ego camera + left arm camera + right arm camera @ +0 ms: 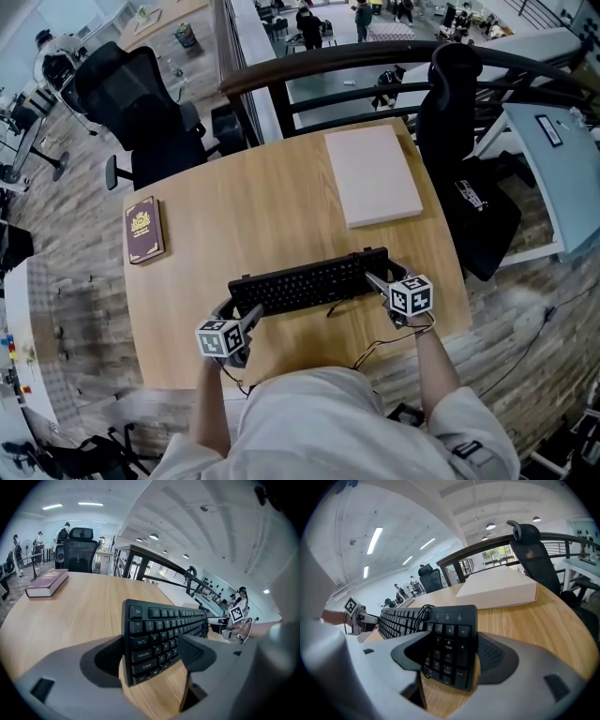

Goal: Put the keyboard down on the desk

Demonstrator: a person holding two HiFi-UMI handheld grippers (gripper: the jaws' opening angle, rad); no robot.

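Wooden desk (234, 206) beneath keyboard (309, 281) in left gripper (246, 314) and right gripper (384, 278)

Kbd (309, 281) ends behind jaws

We are in an open-plan office, on an upper level. A rounded wooden desk (272, 202) carries a black computer keyboard (309, 283) by its near edge, a dark red book (143, 229) at its left edge and a flat white box (372, 175) toward its far right corner. Just beyond the far edge stand a black mesh office chair (141, 103) at the left and a second office chair (450, 103) at the right. Behind them a dark curved railing (328, 58) guards a drop to a lower floor, where people (309, 23) sit among more furniture. A pale neighbouring desk (562, 197) stands to the right, the floor (66, 234) is wood plank, and long strip lights (375, 540) run along a white ceiling.
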